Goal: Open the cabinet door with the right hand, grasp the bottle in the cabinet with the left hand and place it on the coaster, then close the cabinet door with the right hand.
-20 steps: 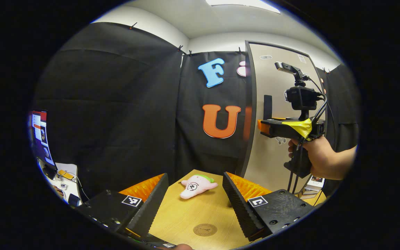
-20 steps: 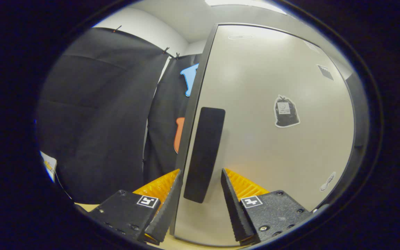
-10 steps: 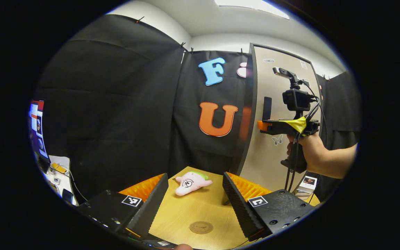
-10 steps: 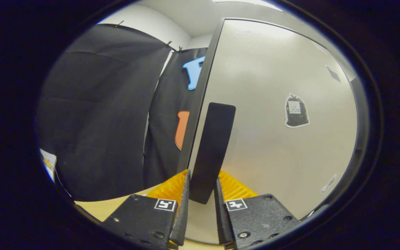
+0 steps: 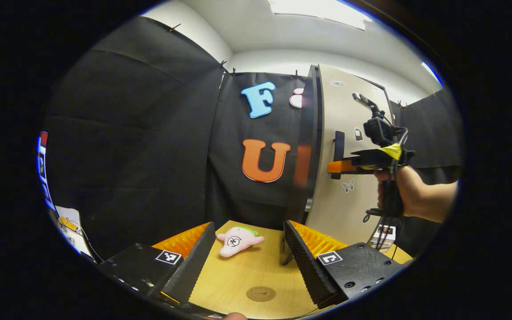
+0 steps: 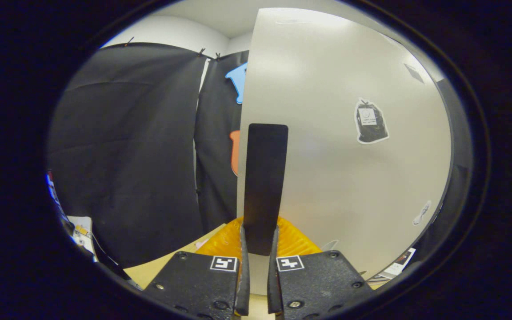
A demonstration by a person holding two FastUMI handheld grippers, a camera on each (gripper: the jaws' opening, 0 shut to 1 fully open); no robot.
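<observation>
My right gripper (image 6: pixel 258 249) is shut on the black vertical handle (image 6: pixel 265 186) of the pale cabinet door (image 6: pixel 349 178). In the left gripper view that door (image 5: pixel 354 200) stands slightly ajar with its dark edge turned toward me, and a hand holds the right gripper (image 5: pixel 335 167) at the handle (image 5: pixel 338 146). What is inside the cabinet is hidden behind the door. My left gripper (image 5: pixel 249 226) hovers open over the wooden table (image 5: pixel 238 275) with nothing between its fingers. A round brown coaster (image 5: pixel 260 294) lies on the table just ahead of them.
A pink plush toy (image 5: pixel 238 234) lies on the table beyond the coaster, near the cabinet's left edge. Small boxes (image 5: pixel 385 233) sit by the cabinet's foot at the right. A screen and desk clutter (image 5: pixel 67 220) are at the far left.
My right gripper's fingers closed from either side onto the door handle. The door's handle side has swung out a little. My left gripper stayed open and drifted slightly.
</observation>
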